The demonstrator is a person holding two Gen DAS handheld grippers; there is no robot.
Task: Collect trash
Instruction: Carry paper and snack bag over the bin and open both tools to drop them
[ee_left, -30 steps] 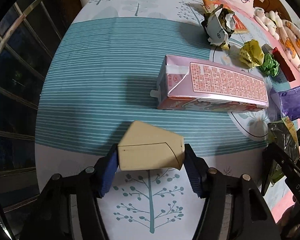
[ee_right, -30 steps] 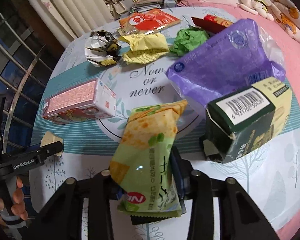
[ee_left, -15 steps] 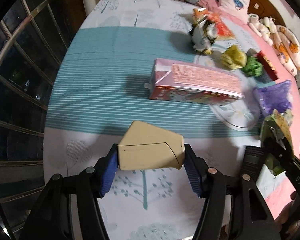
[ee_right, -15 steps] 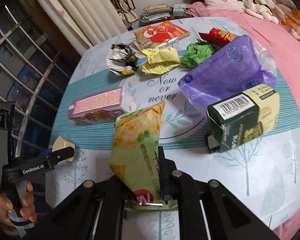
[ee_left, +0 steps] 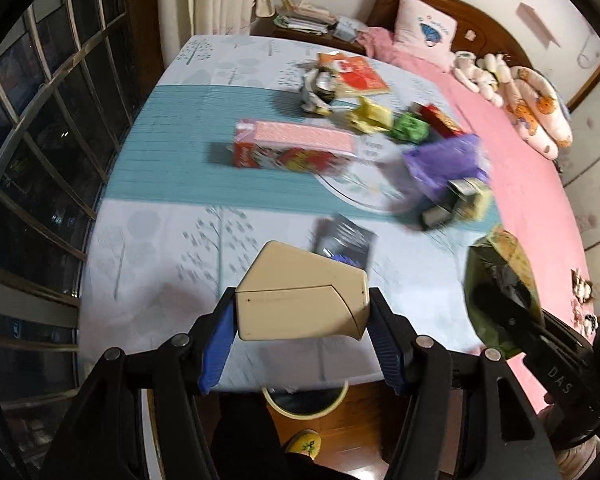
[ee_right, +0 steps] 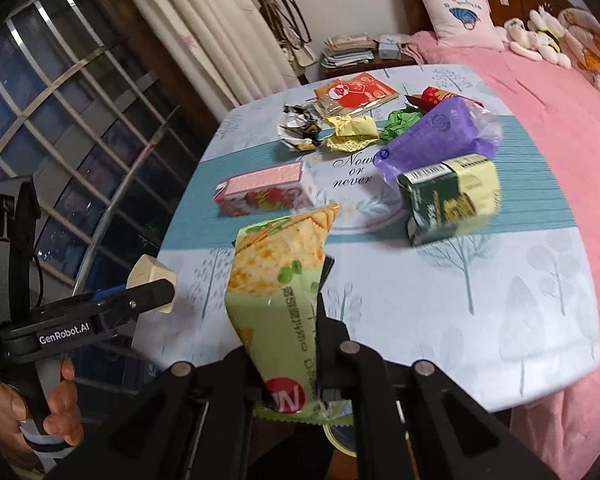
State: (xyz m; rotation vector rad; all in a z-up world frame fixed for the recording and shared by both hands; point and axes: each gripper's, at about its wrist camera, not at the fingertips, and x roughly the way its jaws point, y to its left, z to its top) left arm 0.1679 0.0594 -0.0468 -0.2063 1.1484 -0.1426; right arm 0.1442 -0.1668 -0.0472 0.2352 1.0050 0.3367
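Note:
My left gripper [ee_left: 300,324] is shut on a beige carton [ee_left: 300,300] and holds it above the table's near edge; it also shows in the right wrist view [ee_right: 152,280]. My right gripper [ee_right: 288,364] is shut on a green cracker packet [ee_right: 280,288], held upright above the near edge; the packet shows at the right of the left wrist view [ee_left: 500,292]. A round bin [ee_left: 304,402] shows on the floor below the table edge.
On the table lie a pink carton [ee_right: 264,190], a green box [ee_right: 448,198], a purple bag [ee_right: 436,136], yellow [ee_right: 352,132] and green [ee_right: 400,122] crumpled wrappers, a foil wrapper [ee_right: 300,128], an orange packet [ee_right: 356,94] and a dark packet [ee_left: 342,240]. A pink bed [ee_right: 540,92] lies to the right.
Both grippers have drawn back and up from the table toward its near edge, each still holding its item. The floor and bin have come into view below.

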